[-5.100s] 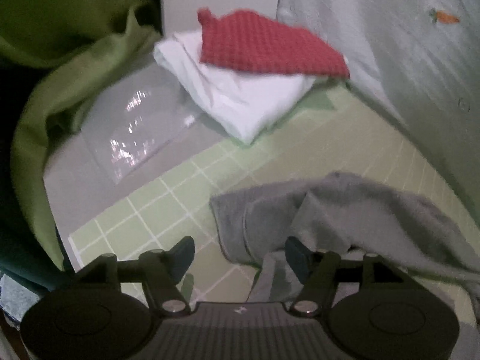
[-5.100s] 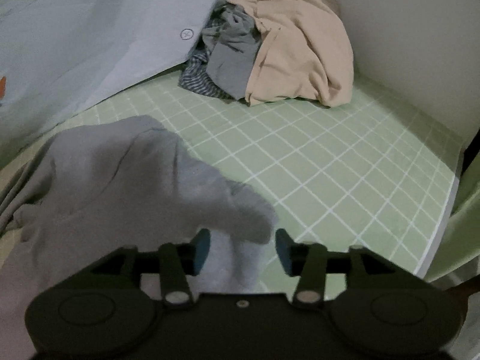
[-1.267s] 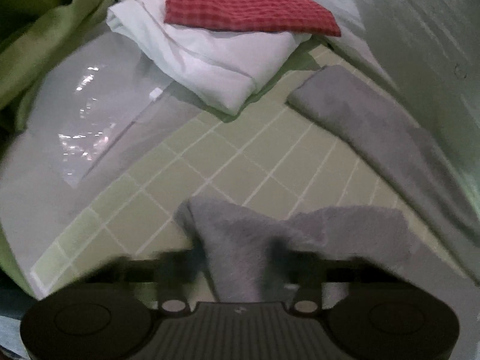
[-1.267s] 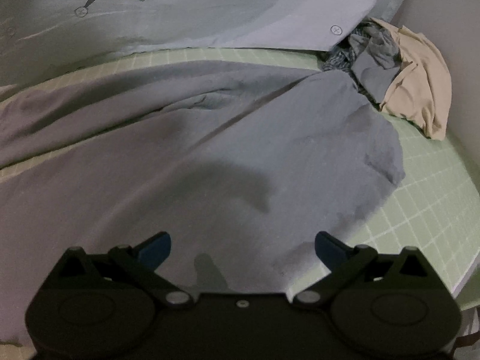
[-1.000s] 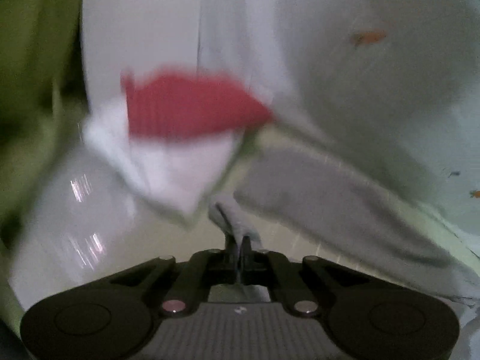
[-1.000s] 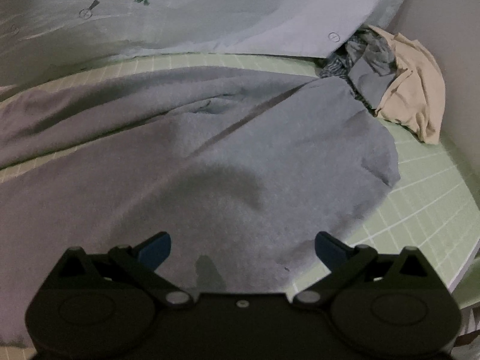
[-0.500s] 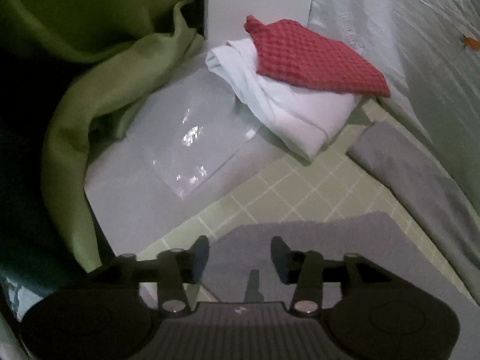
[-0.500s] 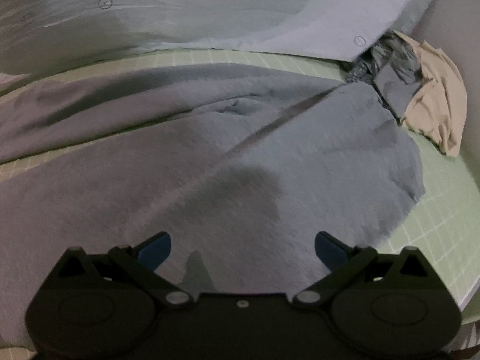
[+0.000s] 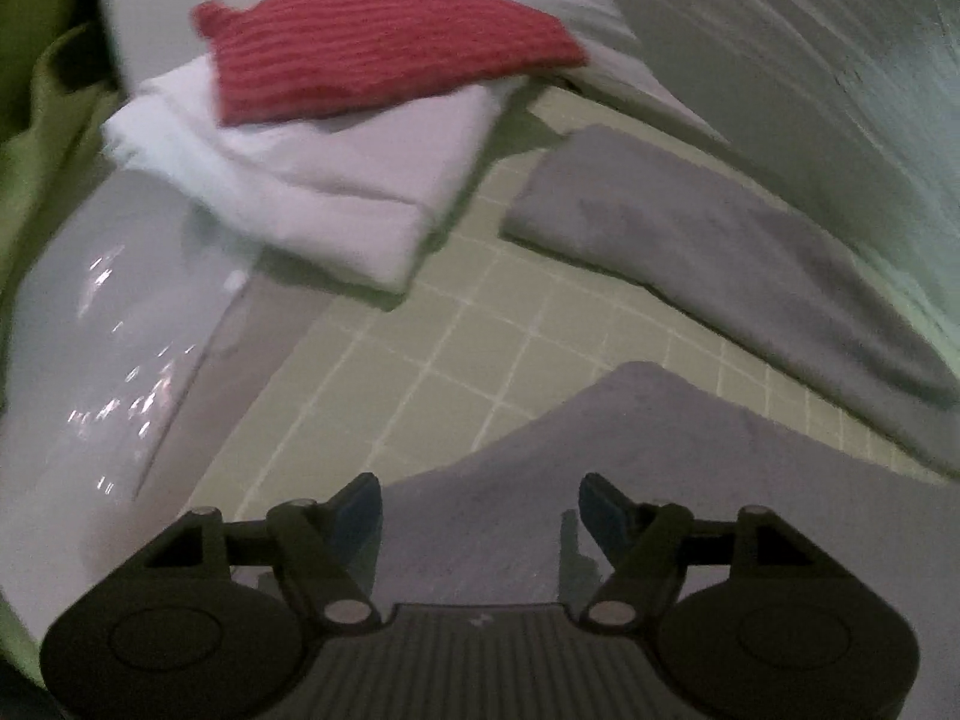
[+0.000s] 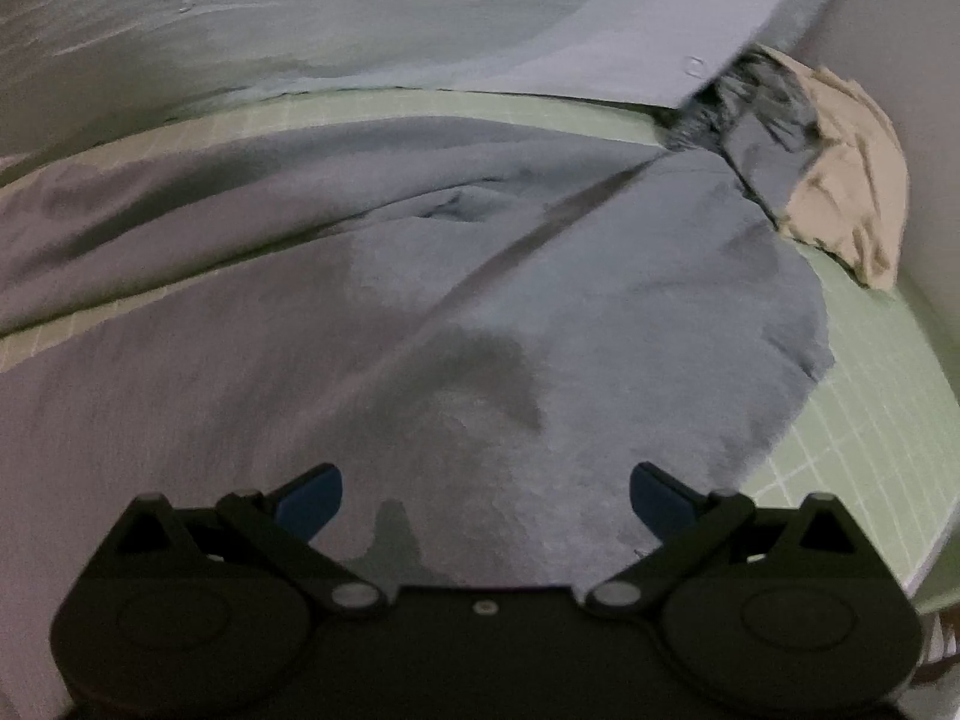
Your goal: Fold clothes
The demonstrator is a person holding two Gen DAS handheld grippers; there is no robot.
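A grey garment [image 10: 480, 312] lies spread flat on the green checked mat [image 10: 852, 432], filling most of the right wrist view. Its near corner [image 9: 600, 480] and a long grey sleeve [image 9: 720, 252] show in the left wrist view. My left gripper [image 9: 480, 507] hovers open just over that corner, nothing between its fingers. Over the garment's middle my right gripper [image 10: 485, 495] is open wide and empty.
A folded white cloth [image 9: 324, 180] with a red checked cloth [image 9: 372, 54] on top sits beyond the left gripper, beside a clear plastic bag [image 9: 120, 360] and green fabric [image 9: 36, 120]. A pale blue carrot-print sheet [image 10: 420, 18] lies behind. A beige and grey clothes pile [image 10: 840, 168] is far right.
My left gripper let go of the garment's corner, opened wider and moved forward, closer to the folded stack. The right gripper stayed open and edged slightly forward over the garment.
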